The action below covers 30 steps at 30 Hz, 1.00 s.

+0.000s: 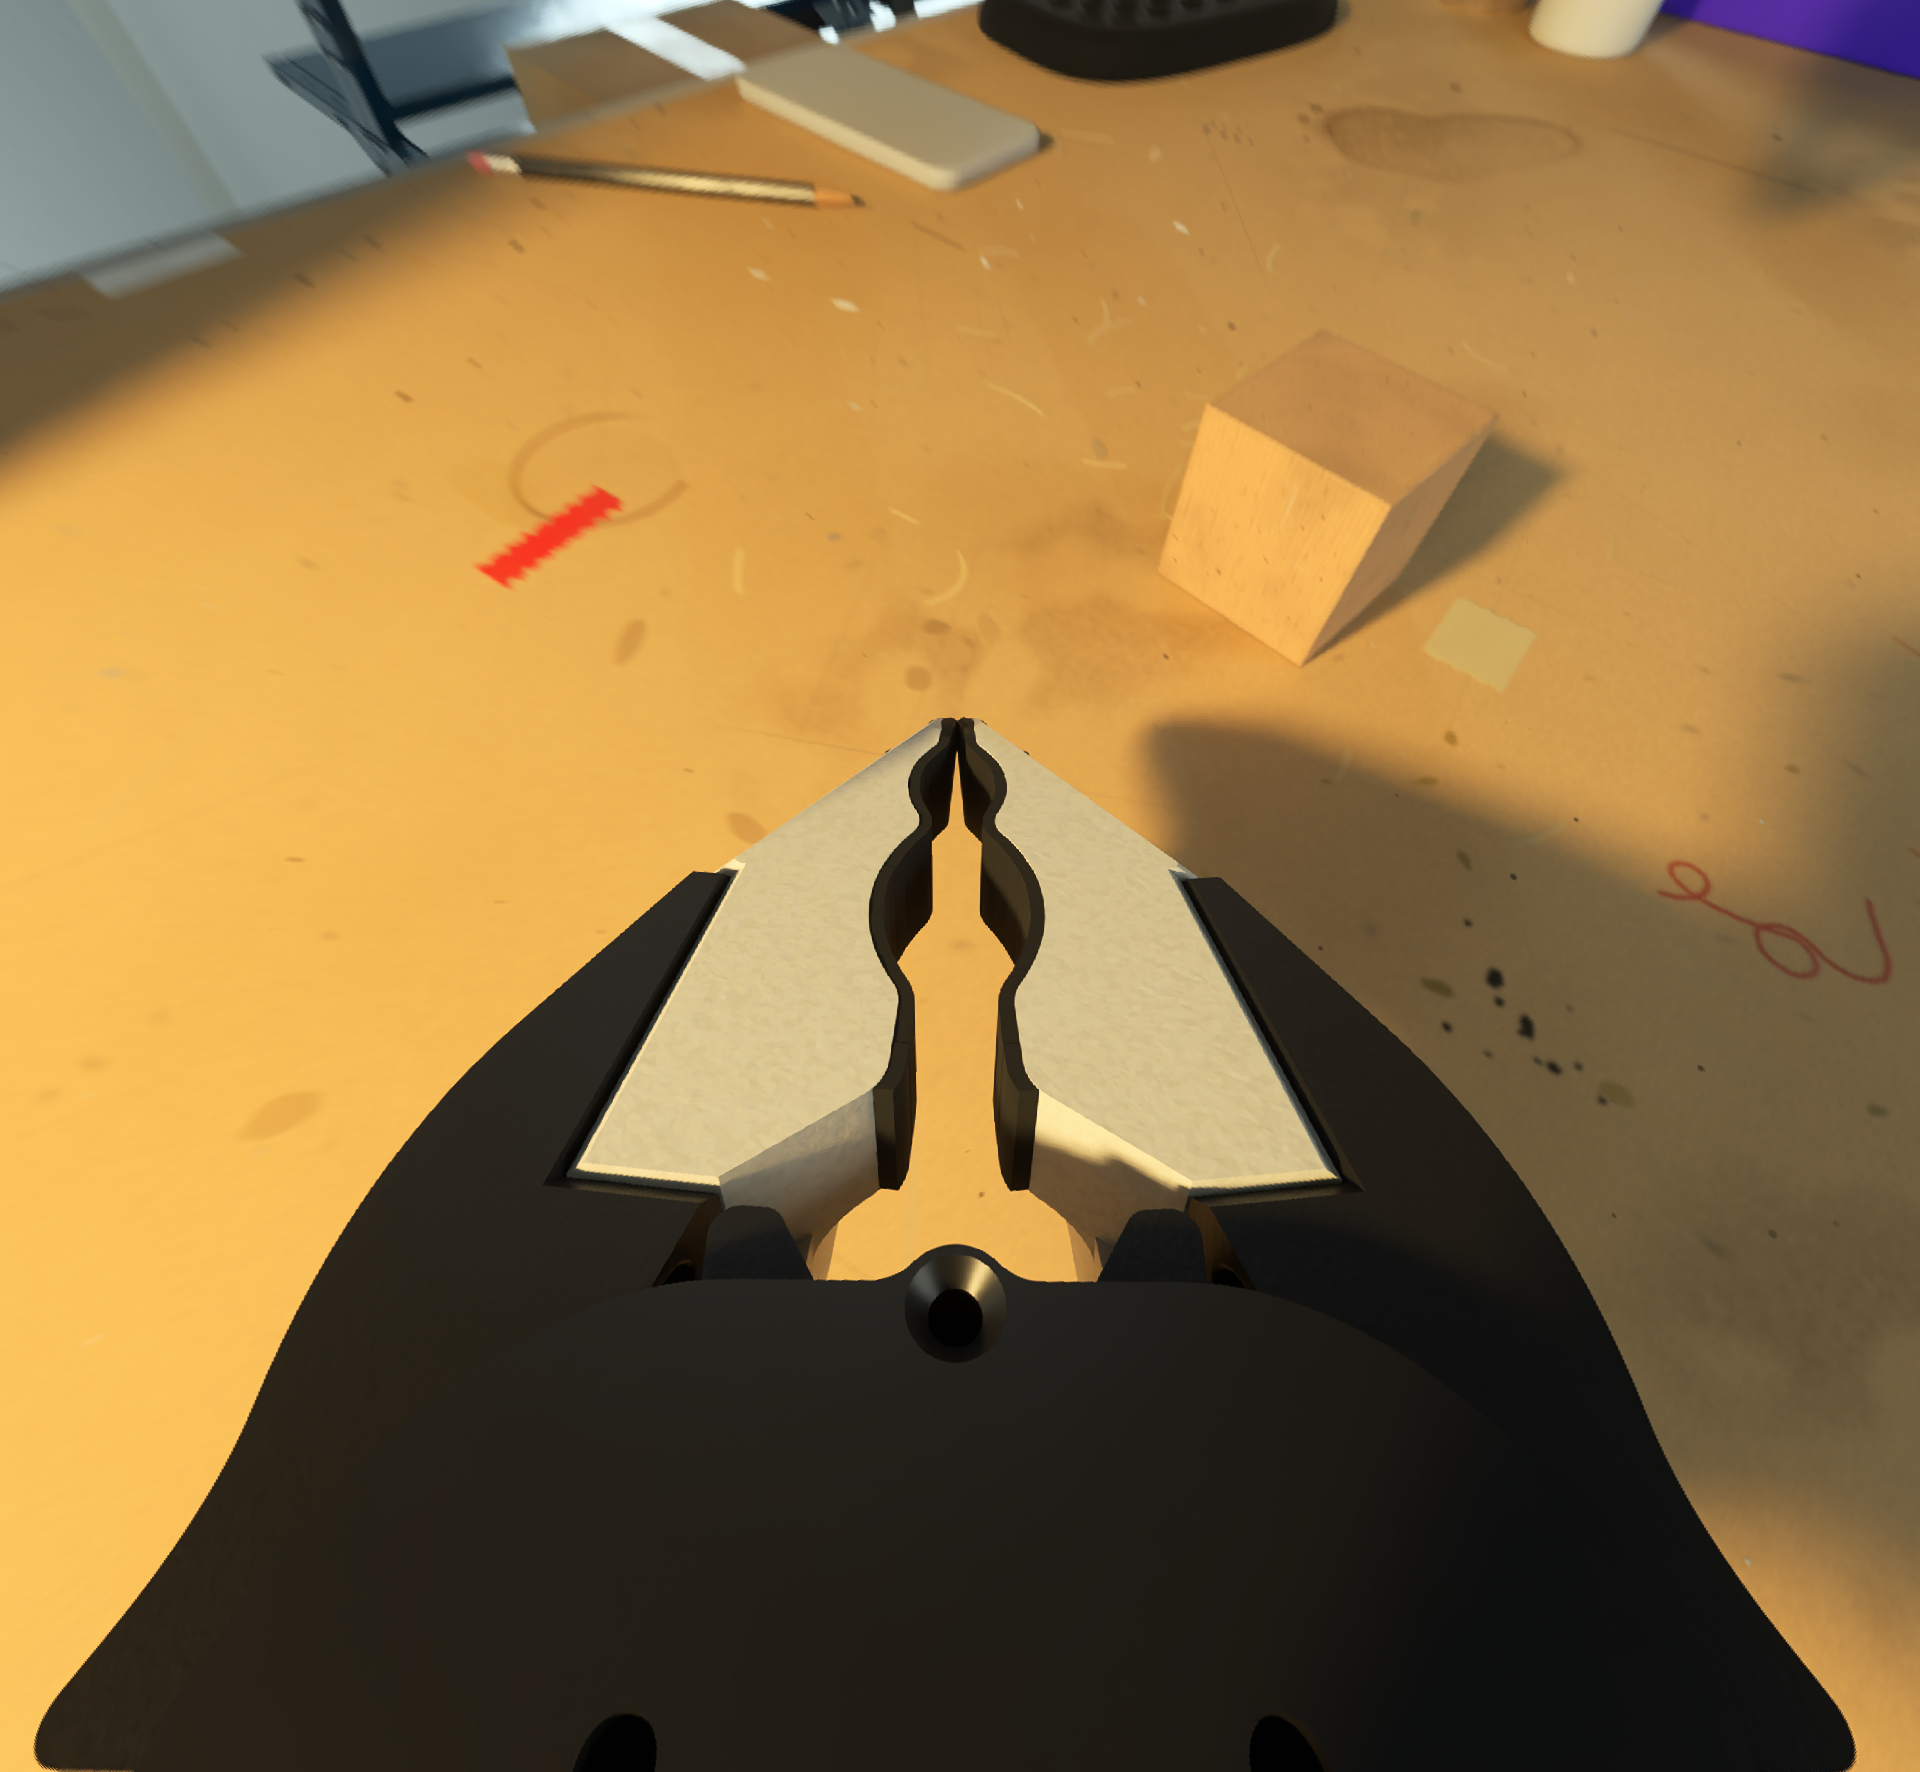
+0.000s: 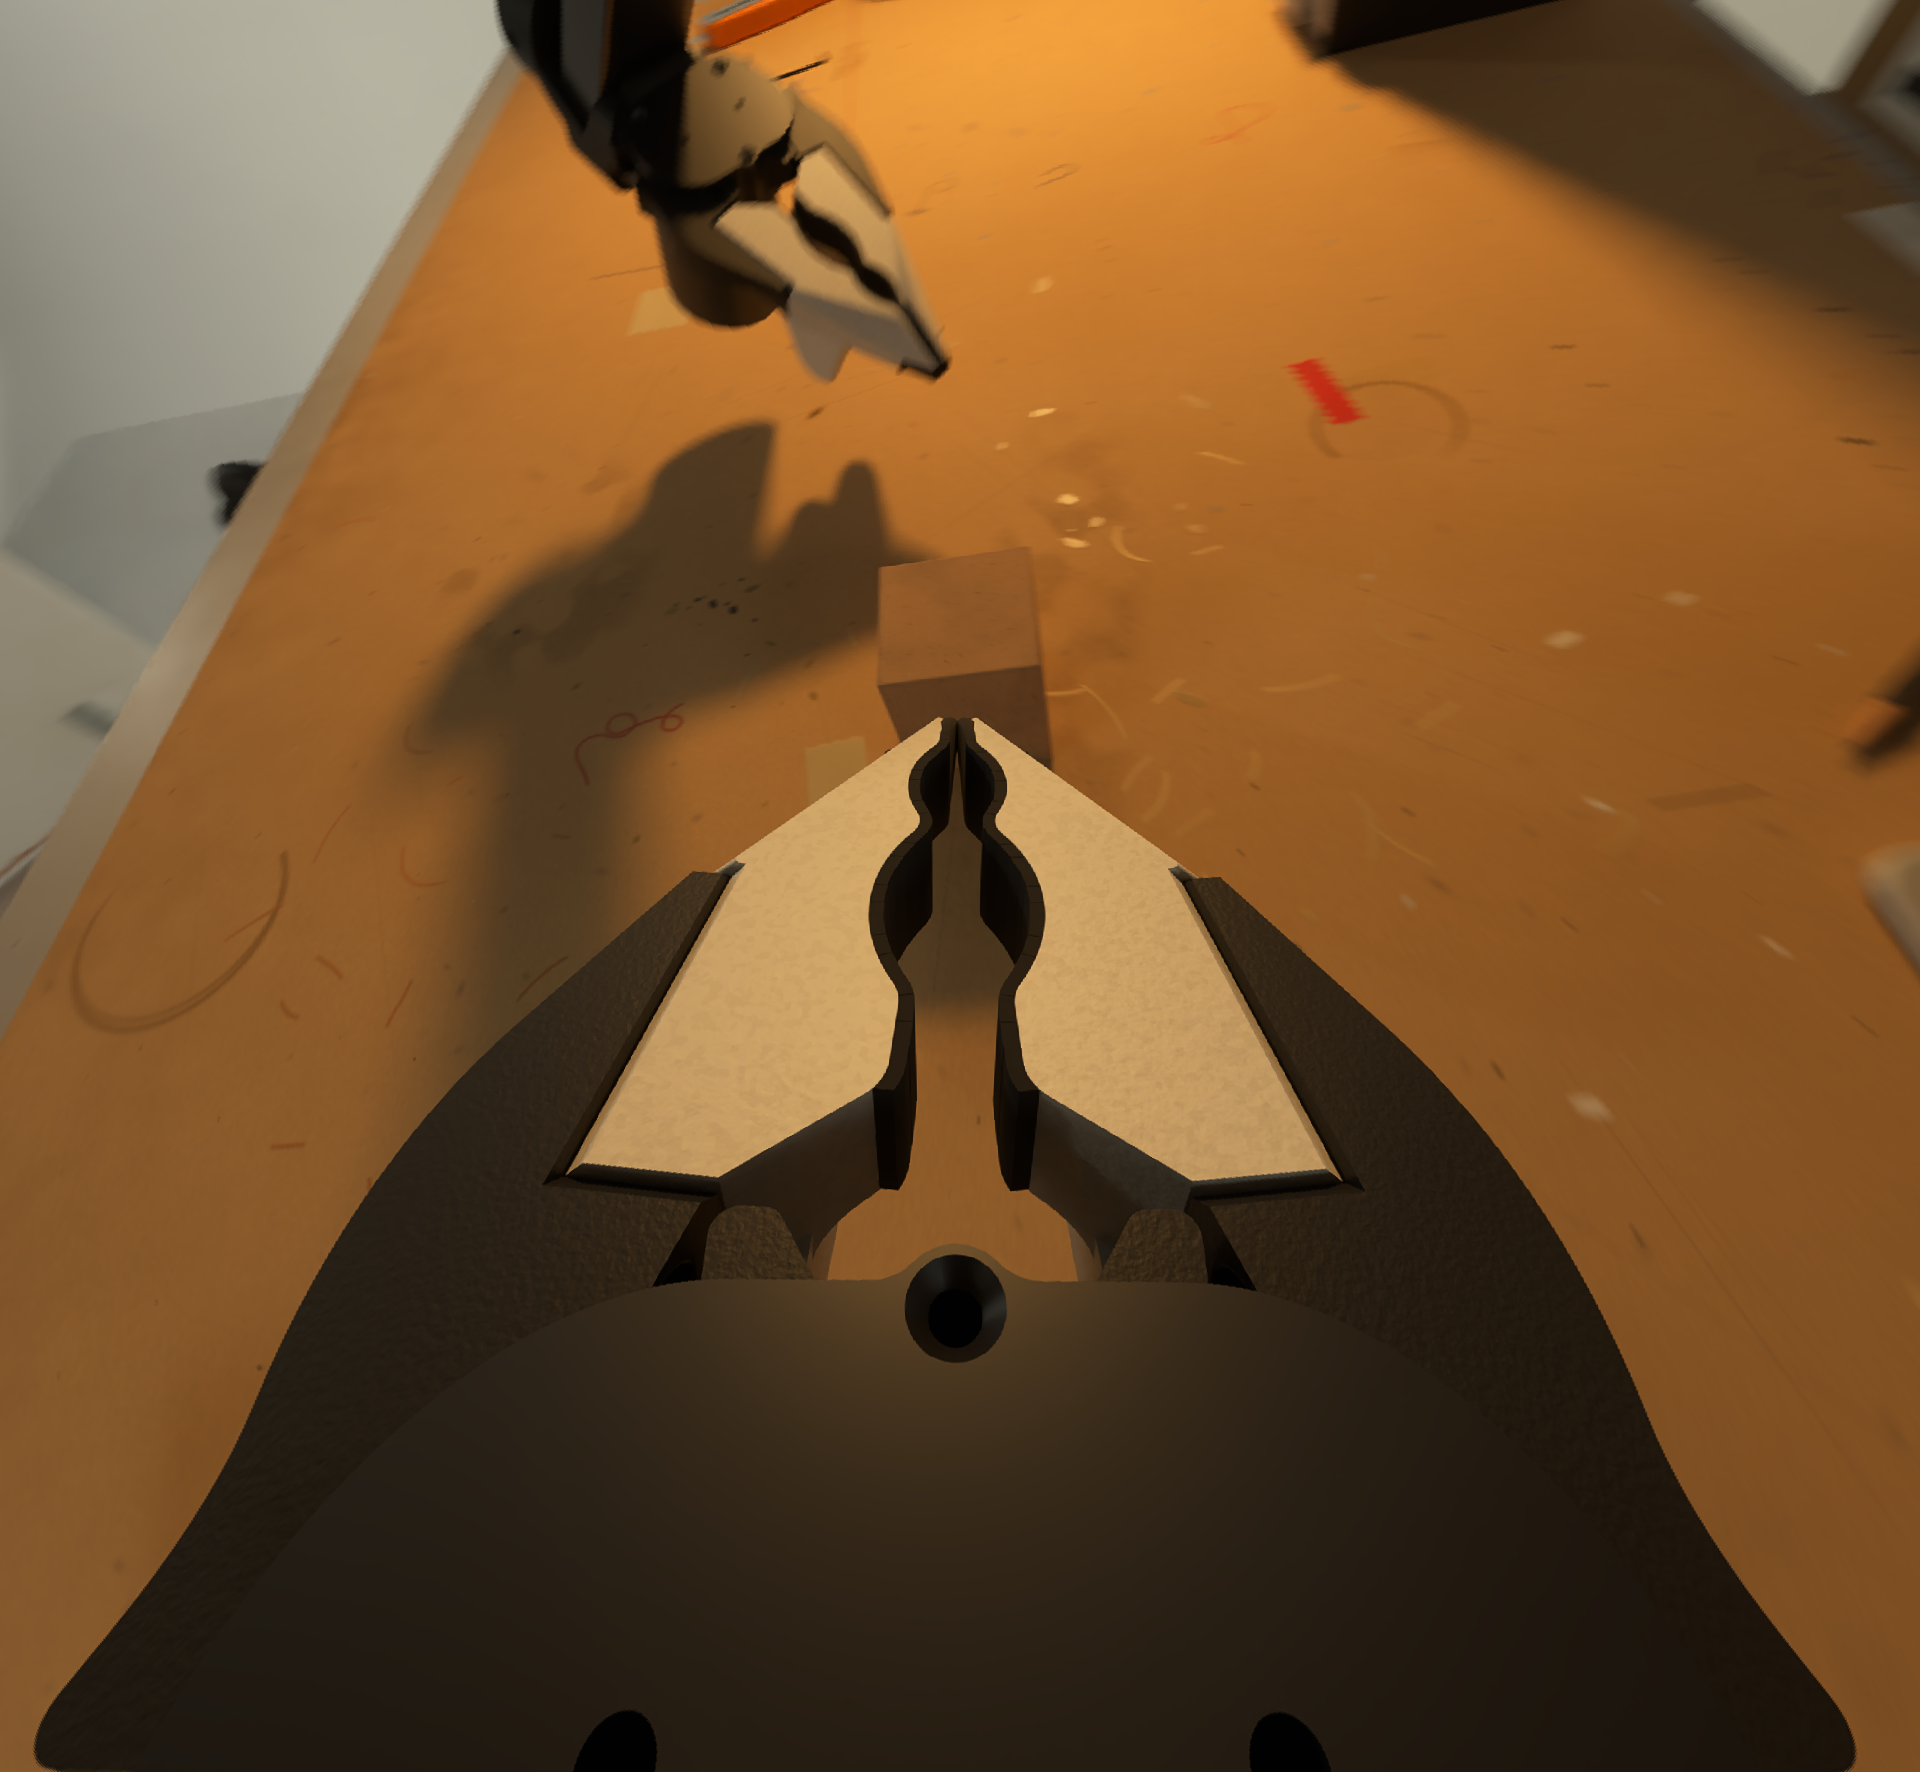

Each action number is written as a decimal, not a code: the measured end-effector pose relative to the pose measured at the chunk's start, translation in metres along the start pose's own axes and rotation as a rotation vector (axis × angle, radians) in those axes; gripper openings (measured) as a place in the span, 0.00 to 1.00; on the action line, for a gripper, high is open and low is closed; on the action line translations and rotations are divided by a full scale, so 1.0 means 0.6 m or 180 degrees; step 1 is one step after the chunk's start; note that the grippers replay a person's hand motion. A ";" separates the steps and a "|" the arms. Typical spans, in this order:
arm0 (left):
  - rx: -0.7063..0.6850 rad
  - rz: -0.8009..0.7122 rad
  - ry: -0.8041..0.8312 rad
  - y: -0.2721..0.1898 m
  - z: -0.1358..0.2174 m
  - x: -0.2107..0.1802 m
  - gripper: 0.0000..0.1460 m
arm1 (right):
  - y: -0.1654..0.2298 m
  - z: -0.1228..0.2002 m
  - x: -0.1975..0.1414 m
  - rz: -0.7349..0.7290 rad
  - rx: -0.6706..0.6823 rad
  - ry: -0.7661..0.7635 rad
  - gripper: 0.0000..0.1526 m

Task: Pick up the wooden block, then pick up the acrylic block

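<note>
Wooden block (image 1: 1320,496) sits untouched on the worktop (image 1: 312,787) at one o'clock from the left tongs (image 1: 957,725), while both left and right tongs (image 2: 957,725), tips pressed together and empty, risk shoving it aside unless they part first.

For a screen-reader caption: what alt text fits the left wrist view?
The shut left claw hovers over a tan workbench, short of a wooden block ahead and to its right. A pencil and a pale flat slab lie farther back.

Closed, empty left hand-held gripper (image 1: 956,725) above workbench (image 1: 312,787), wooden block (image 1: 1314,496) ahead to the right
</note>
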<state>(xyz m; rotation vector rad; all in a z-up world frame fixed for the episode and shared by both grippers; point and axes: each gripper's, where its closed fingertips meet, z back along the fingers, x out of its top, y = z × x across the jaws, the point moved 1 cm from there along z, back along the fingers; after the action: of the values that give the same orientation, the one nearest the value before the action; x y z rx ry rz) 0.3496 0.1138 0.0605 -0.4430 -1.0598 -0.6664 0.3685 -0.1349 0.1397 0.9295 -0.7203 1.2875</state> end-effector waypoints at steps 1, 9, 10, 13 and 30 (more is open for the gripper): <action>-0.0069 0.0030 0.0070 -0.005 -0.011 -0.009 0.00 | 0.001 0.022 0.003 -0.0027 -0.0189 -0.0034 0.00; 0.0045 -0.0371 0.0301 -0.036 -0.056 0.021 0.00 | 0.017 0.125 0.014 0.0071 -0.1071 -0.0224 0.00; 0.0082 -0.0454 0.0276 -0.040 -0.058 0.034 0.00 | 0.015 0.122 0.010 0.0056 -0.1081 -0.0160 0.00; 0.0057 -0.0630 0.0192 -0.064 -0.062 0.075 0.00 | 0.003 0.101 -0.015 -0.0113 -0.1056 0.0222 0.00; -0.0734 -0.0948 -0.0236 -0.123 -0.083 0.112 0.40 | -0.002 0.183 0.015 0.0212 -0.2045 -0.0046 0.07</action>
<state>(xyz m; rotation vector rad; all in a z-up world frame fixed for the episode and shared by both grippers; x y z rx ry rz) 0.3531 0.0098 0.1011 -0.5168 -1.1353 -1.0503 0.3771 -0.2276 0.1987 0.3927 -1.0975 1.0048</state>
